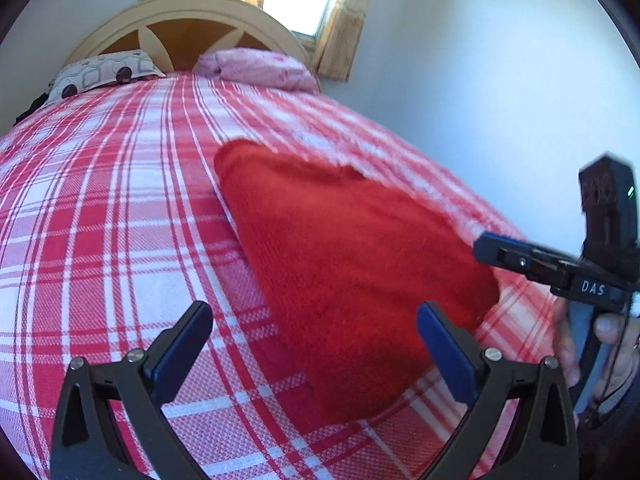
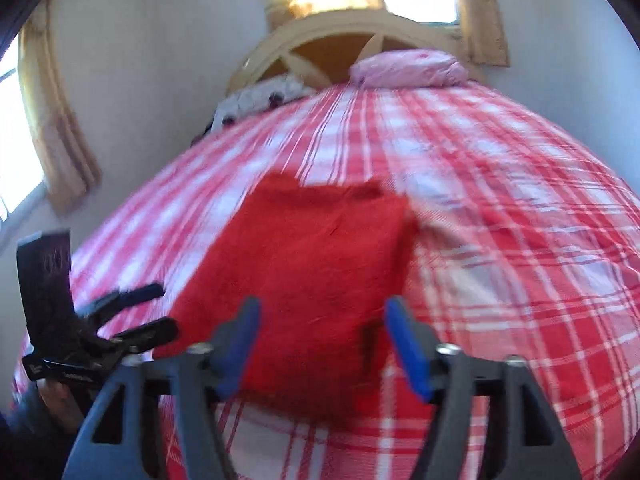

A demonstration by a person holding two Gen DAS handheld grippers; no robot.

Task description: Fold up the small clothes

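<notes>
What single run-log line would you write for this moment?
stage: fold laid | red cloth: folded, flat on plaid bedspread | left gripper: open, empty | right gripper: open, empty

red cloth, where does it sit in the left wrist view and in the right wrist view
Left wrist view: the red cloth lies right of centre on the plaid bedspread, slanting from upper left to lower right, ahead of the left gripper.
Right wrist view: it fills the centre, directly ahead of the right gripper, whose open jaws frame its near edge.
Shared landmark: the pink pillow against the arched headboard.
</notes>
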